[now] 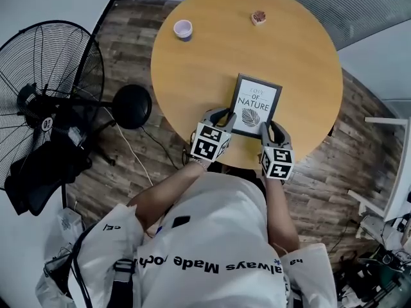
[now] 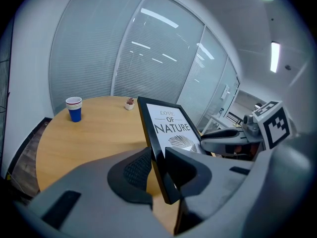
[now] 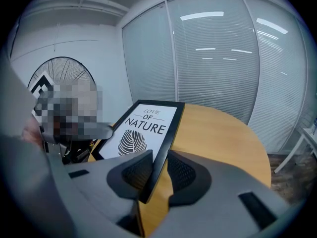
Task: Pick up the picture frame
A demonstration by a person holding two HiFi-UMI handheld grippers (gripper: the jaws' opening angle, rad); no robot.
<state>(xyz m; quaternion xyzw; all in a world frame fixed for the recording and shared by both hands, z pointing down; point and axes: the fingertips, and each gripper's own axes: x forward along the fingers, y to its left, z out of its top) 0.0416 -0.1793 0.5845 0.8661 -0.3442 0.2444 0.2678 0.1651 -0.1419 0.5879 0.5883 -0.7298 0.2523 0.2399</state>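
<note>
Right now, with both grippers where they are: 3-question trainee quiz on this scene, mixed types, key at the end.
1. What is between the jaws of the left gripper? A) a cup B) the picture frame C) nothing
2. True or false: the right gripper is open and clear of the frame.
3. How many things besides the frame stand on the table?
Key: 1 B. 2 False: its jaws are closed on the frame's edge. 3 Two: a cup stack and a small pot.
</note>
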